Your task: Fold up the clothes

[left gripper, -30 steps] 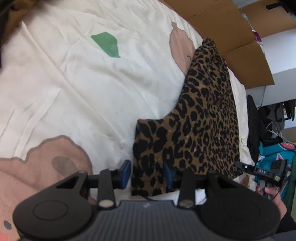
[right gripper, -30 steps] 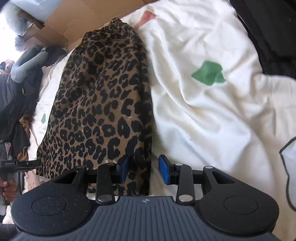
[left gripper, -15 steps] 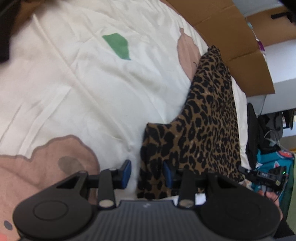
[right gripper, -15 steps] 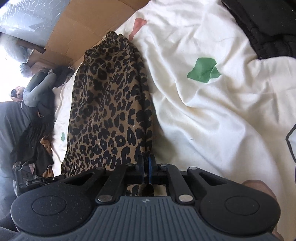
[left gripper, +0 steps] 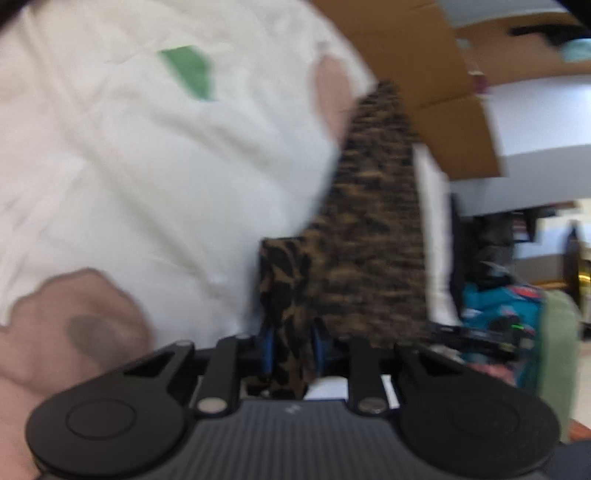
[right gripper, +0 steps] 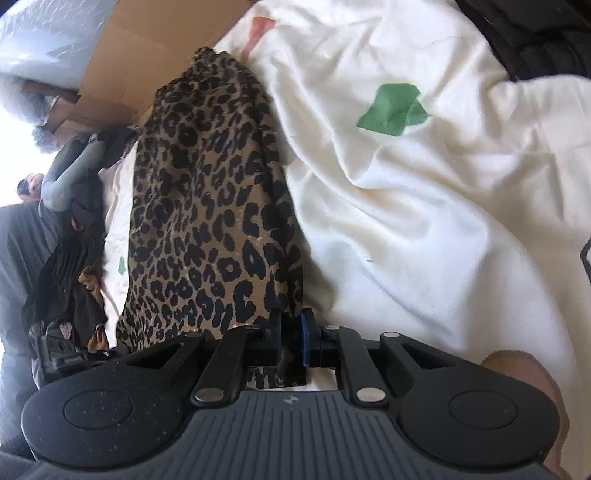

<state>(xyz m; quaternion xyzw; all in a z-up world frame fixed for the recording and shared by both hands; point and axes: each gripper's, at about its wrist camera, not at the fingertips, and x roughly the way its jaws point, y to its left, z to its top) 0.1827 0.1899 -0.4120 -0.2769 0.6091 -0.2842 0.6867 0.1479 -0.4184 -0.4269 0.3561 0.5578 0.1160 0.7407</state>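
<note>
A leopard-print garment (right gripper: pixel 207 221) lies lengthwise on a white bedsheet (right gripper: pixel 424 221); it also shows, blurred, in the left wrist view (left gripper: pixel 369 240). My left gripper (left gripper: pixel 291 349) is shut on the garment's near corner, with cloth bunched between the blue pads. My right gripper (right gripper: pixel 290 332) is shut on the garment's other near corner, at its right edge. The near hem rises off the sheet toward both grippers.
The sheet carries a green patch (right gripper: pixel 393 109) and pink-brown patches (left gripper: pixel 81 325). Cardboard (left gripper: pixel 424 66) stands behind the bed's far end. Dark clothes (right gripper: pixel 62 288) pile beside the bed at left; black fabric (right gripper: pixel 535 33) lies at the far right.
My left gripper has closed on the garment's corner; it was open before. My right gripper closed half a second ago and stays shut. Both now lift the near hem.
</note>
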